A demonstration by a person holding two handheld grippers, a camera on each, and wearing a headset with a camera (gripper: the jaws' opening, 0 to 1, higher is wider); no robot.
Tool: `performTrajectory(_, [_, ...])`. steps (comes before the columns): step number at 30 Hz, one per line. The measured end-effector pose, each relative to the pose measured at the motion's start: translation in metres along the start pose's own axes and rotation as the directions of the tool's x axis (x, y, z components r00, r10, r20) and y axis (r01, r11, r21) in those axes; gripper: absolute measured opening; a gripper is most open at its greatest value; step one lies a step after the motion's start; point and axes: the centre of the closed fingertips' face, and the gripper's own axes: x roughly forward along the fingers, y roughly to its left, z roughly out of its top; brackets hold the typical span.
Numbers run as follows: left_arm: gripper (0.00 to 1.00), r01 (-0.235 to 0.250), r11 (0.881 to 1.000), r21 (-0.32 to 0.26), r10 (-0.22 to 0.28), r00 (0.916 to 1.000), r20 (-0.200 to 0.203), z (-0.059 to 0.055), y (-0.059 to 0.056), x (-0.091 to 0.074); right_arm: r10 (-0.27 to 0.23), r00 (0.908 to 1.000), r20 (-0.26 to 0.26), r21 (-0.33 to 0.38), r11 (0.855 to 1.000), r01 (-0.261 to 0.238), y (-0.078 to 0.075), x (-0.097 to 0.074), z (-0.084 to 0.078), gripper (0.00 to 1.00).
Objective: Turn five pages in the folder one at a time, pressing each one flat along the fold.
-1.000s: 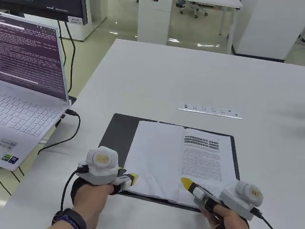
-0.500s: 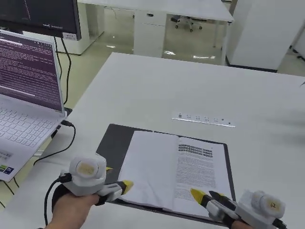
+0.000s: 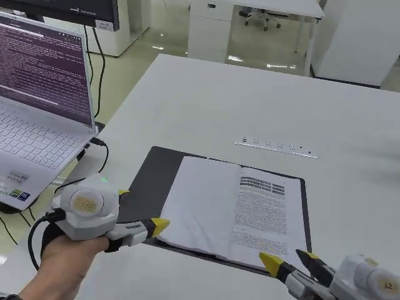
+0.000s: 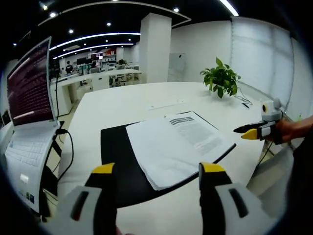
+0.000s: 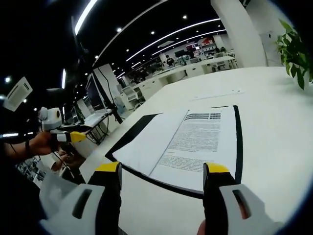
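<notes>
The folder (image 3: 147, 180) is lying open and flat on the white table (image 3: 206, 94), toward the near edge, its black cover showing as a wide band at the left and a thin border at the right and near sides. Two sheets are lying spread on it: a blank left page (image 3: 201, 201) and a printed right page (image 3: 266, 211) with a dark block of heading at its top. The fold is running between them, away from the person.

The left gripper (image 3: 141, 210) is hanging by the folder's near left corner, its yellow-tipped jaws standing wide apart and gripping nothing; in the left gripper view (image 4: 157, 169) the near edge of the blank page is lying between and beyond those tips. A hand (image 3: 61, 261) is holding it from below. The right gripper (image 3: 289, 259) is hovering just off the near right corner of the folder, jaws likewise spread and empty; in the right gripper view (image 5: 162, 168) the printed page is sitting just ahead of them.

A strip of sockets (image 3: 275, 147) is lying on the table beyond the folder, well apart from it. At the left an open laptop (image 3: 39, 112) is showing lines of text, with a black cable (image 3: 95, 164) trailing from its side. A potted plant (image 4: 222, 78) is standing at the far side of the table.
</notes>
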Motion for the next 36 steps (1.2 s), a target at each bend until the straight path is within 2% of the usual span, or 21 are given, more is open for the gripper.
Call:
performTrajectory(4, [0.73, -0.017, 1.000, 0.002, 0.017, 0.9999, 0.002, -0.002, 0.002, -0.007, -0.028, 0.9996, 0.003, 0.012, 1.000, 0.028, -0.007, -0.014, 0.000, 0.69])
performTrajectory(8, [0.76, -0.026, 1.000, -0.008, 0.026, 0.9996, 0.014, 0.001, 0.000, -0.010, -0.044, 0.9990, 0.011, 0.026, 0.999, 0.044, -0.014, -0.023, 0.002, 0.70])
performTrajectory(11, [0.77, -0.043, 0.999, -0.030, 0.044, 0.9986, 0.028, 0.004, 0.003, -0.010, -0.062, 0.9981, -0.008, 0.023, 0.998, 0.062, -0.021, -0.029, 0.000, 0.70])
performTrajectory(13, [0.77, -0.054, 0.997, -0.050, 0.055, 0.9983, 0.022, 0.003, 0.003, -0.012, -0.068, 0.9976, -0.012, 0.025, 0.997, 0.068, -0.025, -0.031, -0.001, 0.70])
performTrajectory(17, [0.79, -0.058, 0.996, -0.072, 0.060, 0.9975, 0.037, 0.002, -0.002, -0.013, -0.063, 0.9978, -0.020, 0.024, 0.998, 0.063, -0.022, -0.034, -0.002, 0.71])
performTrajectory(23, [0.79, -0.061, 0.995, -0.081, 0.064, 0.9974, 0.034, -0.001, -0.007, -0.015, -0.056, 0.9981, -0.024, 0.031, 0.998, 0.057, -0.019, -0.032, -0.004, 0.71])
performTrajectory(28, [0.80, -0.060, 0.995, -0.078, 0.063, 0.9974, 0.035, -0.001, -0.007, -0.016, -0.047, 0.9984, -0.033, 0.007, 0.999, 0.047, -0.015, -0.030, -0.004, 0.72])
performTrajectory(32, [0.80, -0.063, 0.994, -0.092, 0.067, 0.9968, 0.044, 0.000, -0.004, -0.018, -0.057, 0.9983, -0.014, 0.036, 0.998, 0.058, -0.020, -0.033, -0.003, 0.72])
performTrajectory(36, [0.79, -0.064, 0.994, -0.093, 0.068, 0.9968, 0.040, -0.001, -0.002, -0.018, -0.067, 0.9974, -0.025, 0.032, 0.997, 0.068, -0.021, -0.035, -0.007, 0.72])
